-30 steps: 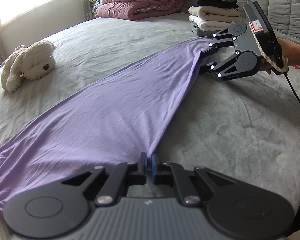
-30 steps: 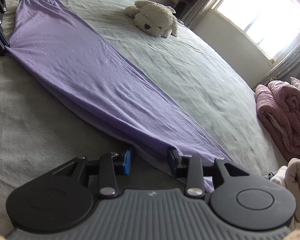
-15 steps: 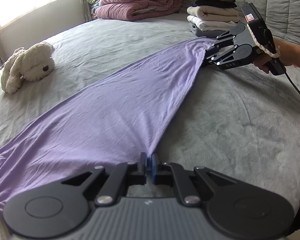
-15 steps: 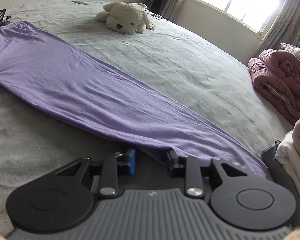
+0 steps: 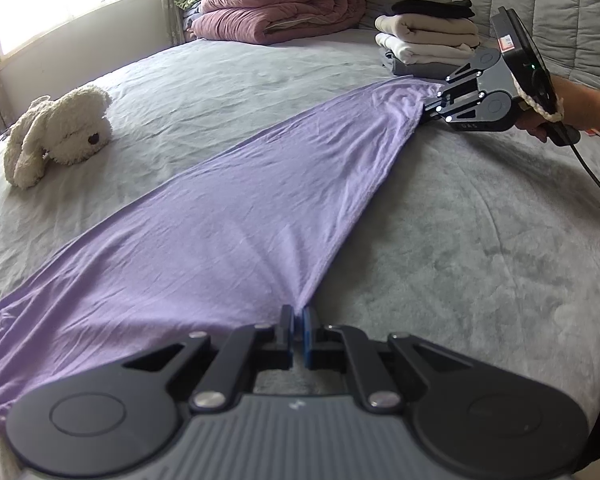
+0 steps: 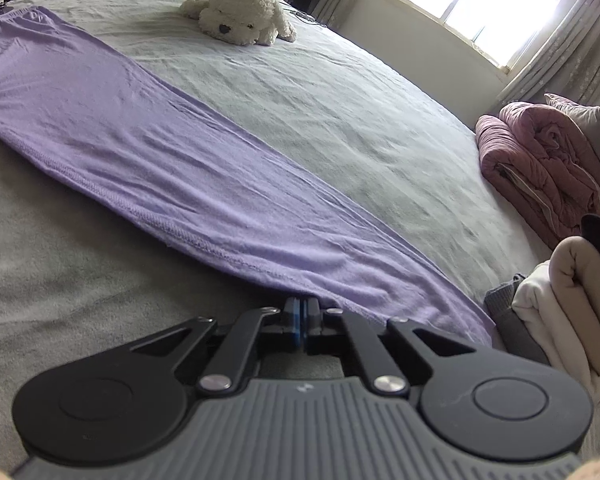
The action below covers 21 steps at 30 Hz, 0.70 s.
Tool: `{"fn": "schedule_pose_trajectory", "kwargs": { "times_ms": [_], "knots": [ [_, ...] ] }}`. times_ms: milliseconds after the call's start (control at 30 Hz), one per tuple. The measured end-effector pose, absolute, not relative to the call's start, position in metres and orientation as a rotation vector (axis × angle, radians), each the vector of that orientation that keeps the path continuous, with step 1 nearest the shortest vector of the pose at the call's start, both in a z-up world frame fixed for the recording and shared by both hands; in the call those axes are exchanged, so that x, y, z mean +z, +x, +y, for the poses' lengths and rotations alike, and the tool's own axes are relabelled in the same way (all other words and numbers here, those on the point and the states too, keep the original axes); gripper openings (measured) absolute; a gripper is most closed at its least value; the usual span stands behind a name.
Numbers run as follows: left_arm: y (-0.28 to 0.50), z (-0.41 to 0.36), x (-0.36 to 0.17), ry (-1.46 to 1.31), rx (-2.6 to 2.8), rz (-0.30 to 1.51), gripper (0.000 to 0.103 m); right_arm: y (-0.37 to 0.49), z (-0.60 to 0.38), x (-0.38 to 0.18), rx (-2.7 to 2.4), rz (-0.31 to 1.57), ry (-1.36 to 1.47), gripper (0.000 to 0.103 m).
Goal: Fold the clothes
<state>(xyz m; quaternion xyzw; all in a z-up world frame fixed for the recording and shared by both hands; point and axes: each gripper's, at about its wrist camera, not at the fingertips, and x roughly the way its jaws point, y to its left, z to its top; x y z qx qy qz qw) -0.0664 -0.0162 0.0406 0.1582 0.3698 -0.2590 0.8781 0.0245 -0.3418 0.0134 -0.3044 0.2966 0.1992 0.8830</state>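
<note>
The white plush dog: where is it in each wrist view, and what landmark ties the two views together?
Left wrist: white plush dog lies at left, on the bed, apart from the purple garment.
Right wrist: it lies top centre, beyond the garment's far edge.
Shared landmark: folded pink quilt.

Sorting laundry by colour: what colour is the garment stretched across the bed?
Plain light purple garment, no pattern; clearest in the left wrist view.
</note>
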Motion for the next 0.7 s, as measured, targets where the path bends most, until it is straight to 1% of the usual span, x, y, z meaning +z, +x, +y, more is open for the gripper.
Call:
{"fn": "schedule_pose_trajectory", "kwargs": {
  "times_ms": [267, 367, 400, 433, 467, 500, 533, 600, 700],
  "knots": [
    [-0.065, -0.015, 0.040, 0.326, -0.546, 0.781, 0.005, 0.017, -0.345, 0.020, 0.412, 0.630, -0.616, 0.000],
    [-0.062, -0.008, 0.043, 0.284, -0.570, 0.787, 0.008, 0.018, -0.344, 0.013, 0.383, 0.649, -0.663, 0.000],
    [-0.062, -0.005, 0.045, 0.268, -0.580, 0.788, 0.011, 0.018, -0.347, 0.010, 0.376, 0.653, -0.654, 0.000],
    [-0.061, -0.002, 0.047, 0.251, -0.590, 0.789, 0.015, 0.018, -0.353, 0.010, 0.364, 0.646, -0.624, 0.004],
    [-0.060, 0.001, 0.048, 0.235, -0.600, 0.791, 0.024, 0.018, -0.359, 0.011, 0.348, 0.649, -0.593, 0.008],
    [-0.059, 0.003, 0.050, 0.218, -0.609, 0.792, 0.035, 0.019, -0.365, 0.013, 0.327, 0.652, -0.576, 0.017],
    [-0.058, 0.006, 0.052, 0.202, -0.619, 0.793, 0.037, 0.019, -0.371, 0.015, 0.306, 0.654, -0.553, 0.028],
    [-0.057, 0.012, 0.055, 0.169, -0.639, 0.795, 0.038, 0.022, -0.385, 0.021, 0.264, 0.660, -0.481, 0.038],
    [-0.054, 0.020, 0.060, 0.119, -0.667, 0.798, 0.038, 0.028, -0.408, 0.022, 0.170, 0.669, -0.375, 0.038]
  ]
}}
